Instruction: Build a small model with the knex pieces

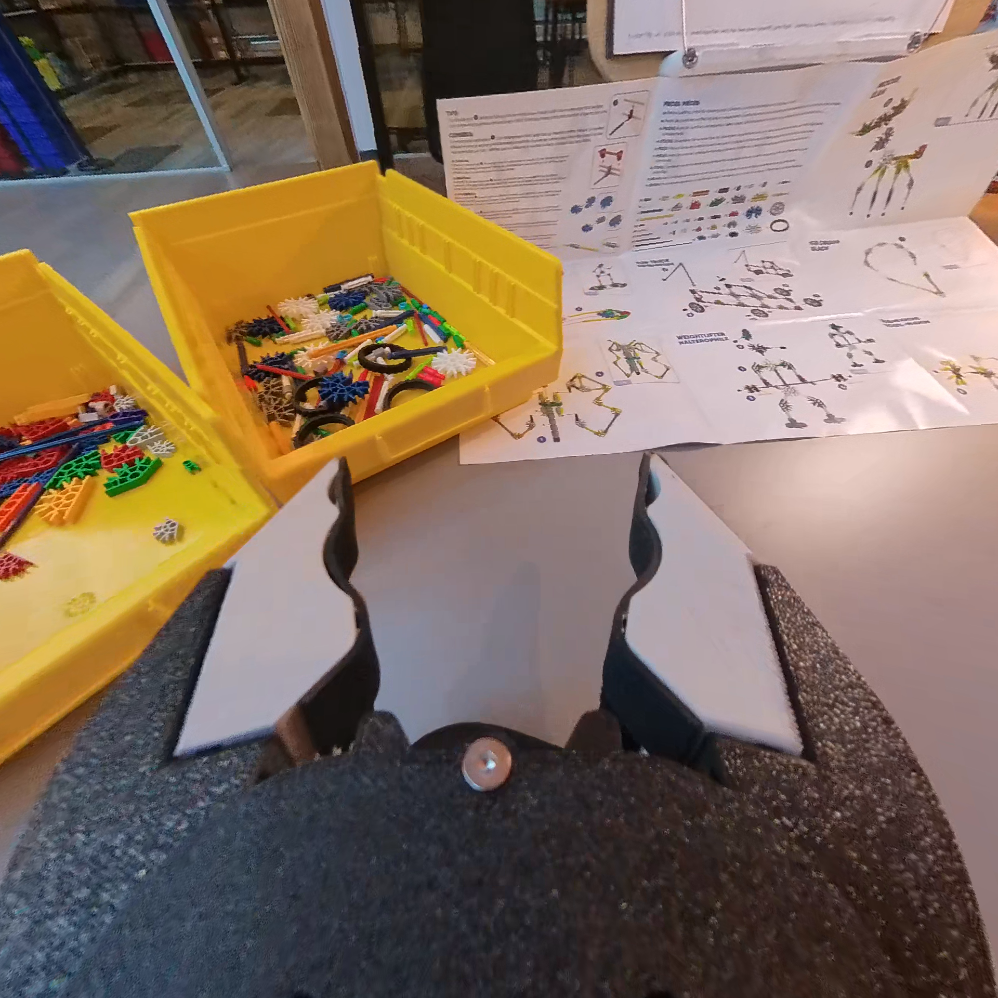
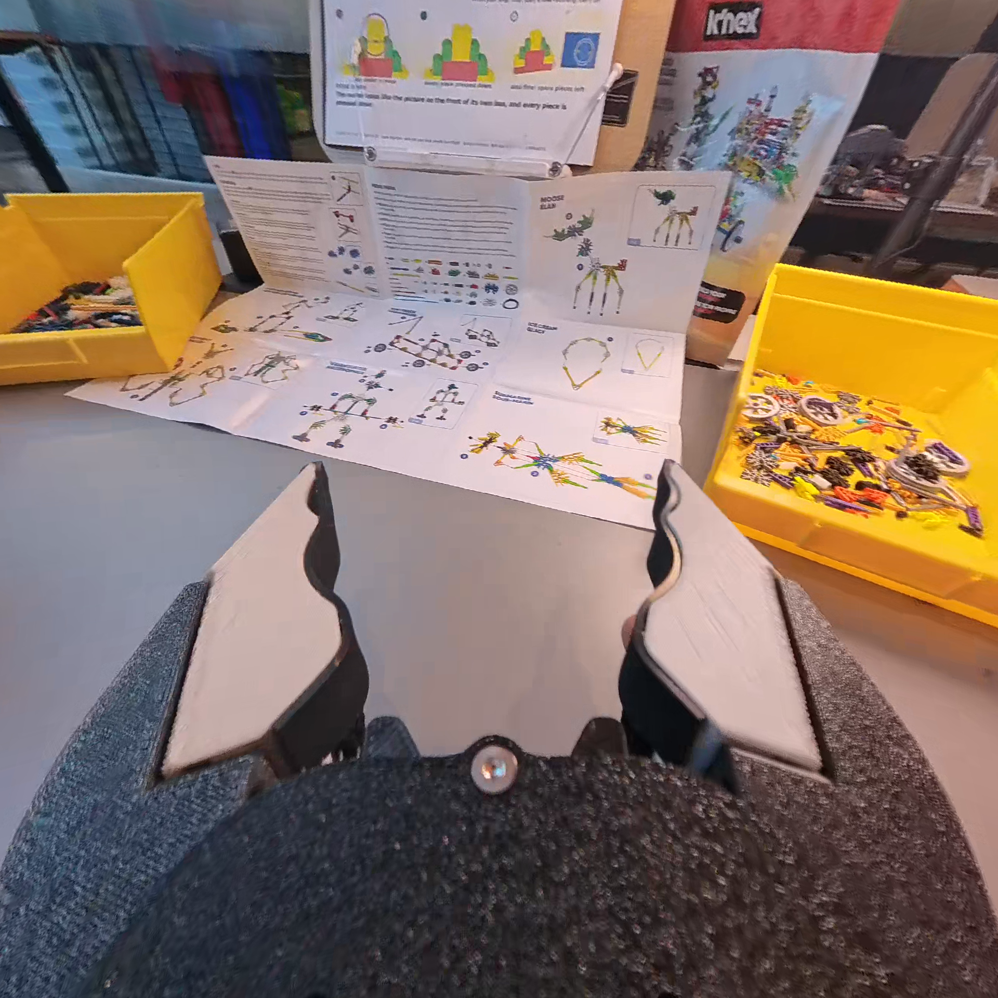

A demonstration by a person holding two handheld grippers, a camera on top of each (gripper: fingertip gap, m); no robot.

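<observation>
Two hand-held grippers hover over a grey table [image 1: 810,540] strewn with a construction toy's parts and paperwork. Much of the scene is cut off or soft: the nearest yellow bin [image 1: 108,621] on the left runs out of the left wrist view, the background shelving is blurred, and the print on the unfolded instruction sheet [image 1: 756,335] is too smeared to make out. In the right wrist view the far-left bin [image 2: 162,302] shows only a dark jumble of pieces behind its wall, and the bin on the right [image 2: 864,335] is clipped by the frame edge.

The left gripper [image 1: 494,470] is held low and level above bare tabletop, its fingers spread wide with nothing between them. Its left fingertip sits just beside the front lip of the middle bin [image 1: 432,426], which holds rods, toothed connectors and black rings [image 1: 351,362]. The sheet's near edge lies just ahead of the tips.

The right gripper [image 2: 494,475] is likewise spread wide and empty, angled down at the table, its tips at the near edge of the sheet. A toy box [image 2: 756,135] and a propped card [image 2: 464,70] stand behind the sheet. Wheels and small connectors [image 2: 853,443] fill the right-hand bin, near the right fingertip but apart from it.
</observation>
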